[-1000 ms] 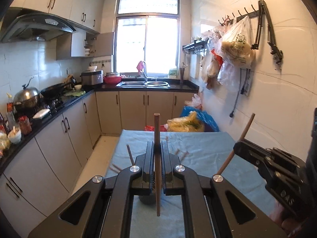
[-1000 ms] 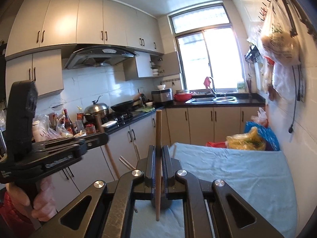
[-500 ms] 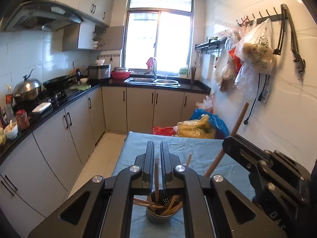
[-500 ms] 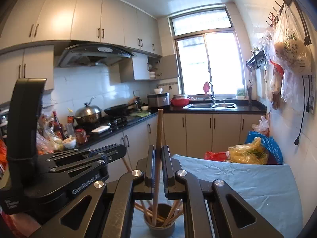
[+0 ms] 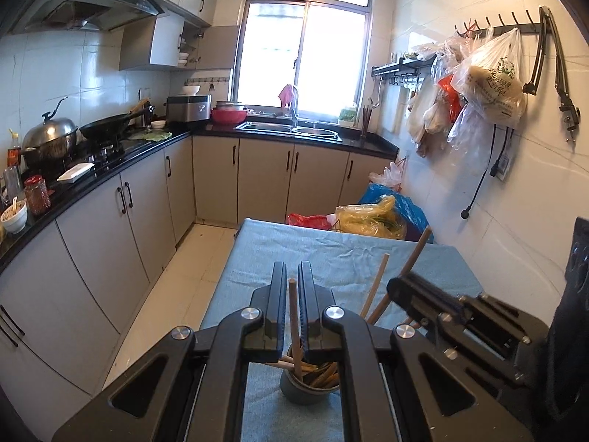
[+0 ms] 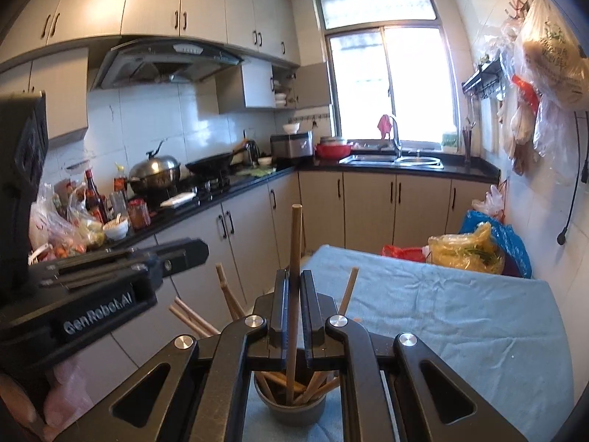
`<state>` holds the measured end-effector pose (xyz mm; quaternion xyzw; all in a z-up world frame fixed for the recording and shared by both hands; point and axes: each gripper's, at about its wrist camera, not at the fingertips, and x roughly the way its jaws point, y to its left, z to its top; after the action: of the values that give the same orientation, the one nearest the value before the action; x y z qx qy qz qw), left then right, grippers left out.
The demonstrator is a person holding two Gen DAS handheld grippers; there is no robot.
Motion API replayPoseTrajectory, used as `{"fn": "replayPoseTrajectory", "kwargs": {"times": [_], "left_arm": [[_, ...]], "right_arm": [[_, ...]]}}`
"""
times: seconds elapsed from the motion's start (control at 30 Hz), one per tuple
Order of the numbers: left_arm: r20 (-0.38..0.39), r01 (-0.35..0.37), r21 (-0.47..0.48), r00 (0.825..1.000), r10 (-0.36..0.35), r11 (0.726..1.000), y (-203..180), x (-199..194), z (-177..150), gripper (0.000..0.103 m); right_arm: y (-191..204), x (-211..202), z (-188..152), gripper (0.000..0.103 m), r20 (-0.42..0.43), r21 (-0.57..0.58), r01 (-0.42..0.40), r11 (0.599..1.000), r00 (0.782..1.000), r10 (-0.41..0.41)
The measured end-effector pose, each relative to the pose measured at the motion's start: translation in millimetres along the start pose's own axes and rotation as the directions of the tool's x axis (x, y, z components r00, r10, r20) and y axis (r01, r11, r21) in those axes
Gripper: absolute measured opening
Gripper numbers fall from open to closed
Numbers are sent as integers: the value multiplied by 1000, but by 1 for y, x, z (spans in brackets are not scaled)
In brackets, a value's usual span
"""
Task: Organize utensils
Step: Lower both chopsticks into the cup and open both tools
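Wooden chopstick (image 5: 293,316) between left fingers (image 5: 278,294)

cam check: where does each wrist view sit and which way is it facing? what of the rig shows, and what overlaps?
Left wrist: on the left gripper, looking down its jaws toward the window; jaws shut on a chopstick over the holder cup; right gripper enters from the right.
Right wrist: on the right gripper, same heading; jaws shut on its own chopstick; left gripper enters from the left, a hand under it.
Shared: cup, blue tablecloth, window, sink.
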<state>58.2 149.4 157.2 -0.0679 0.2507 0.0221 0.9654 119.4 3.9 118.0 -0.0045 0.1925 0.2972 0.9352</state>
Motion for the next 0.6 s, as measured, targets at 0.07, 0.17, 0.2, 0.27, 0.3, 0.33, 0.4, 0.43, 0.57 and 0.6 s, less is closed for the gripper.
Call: {"fn": "replayPoseTrajectory", "kwargs": {"times": [0.07, 0.17, 0.2, 0.27, 0.3, 0.33, 0.4, 0.43, 0.57, 0.6], "left_arm": [[-4, 0, -6, 1000, 0, 1000, 2, 1, 0, 6], [-12, -7, -12, 1000, 7, 1000, 5, 2, -2, 6], [-15, -7, -16, 1000, 7, 1000, 6, 3, -2, 6], [-17, -9, -17, 1000, 9, 1000, 7, 2, -4, 6], [-15, -13, -18, 1000, 12, 1000, 7, 1, -4, 6], [-13, -13, -19, 1000, 13, 1000, 8, 0, -4, 6], [-12, -14, -19, 1000, 13, 1000, 8, 0, -4, 6], [-11, -15, -19, 1000, 15, 1000, 9, -2, -4, 6], [-6, -29, -17, 1000, 29, 999, 10, -5, -6, 6], [-6, -33, -17, 999, 33, 999, 11, -6, -7, 6]], "right_arm": [[0, 4, -3, 7, -21, -6, 4, 1000, 1000, -4], [-3, 5, -6, 7, -42, 6, -2, 1000, 999, 2], [-4, 4, -6, 7, -44, 11, -6, 1000, 999, 7], [-6, 1, -5, 9, -35, 15, -2, 1000, 999, 2], [-6, -1, -5, 11, -30, 17, 1, 1000, 1000, -1], [-6, -3, -4, 15, -25, 21, 3, 1000, 1000, -2], [-6, -8, -2, 16, -18, 29, -3, 1000, 1000, 3], [-7, -11, -1, 16, -11, 30, -2, 1000, 1000, 3], [-6, -18, 0, 16, -1, 30, 1, 1000, 1000, -1], [-6, -20, 0, 16, -1, 33, -1, 999, 1000, 1]]}}
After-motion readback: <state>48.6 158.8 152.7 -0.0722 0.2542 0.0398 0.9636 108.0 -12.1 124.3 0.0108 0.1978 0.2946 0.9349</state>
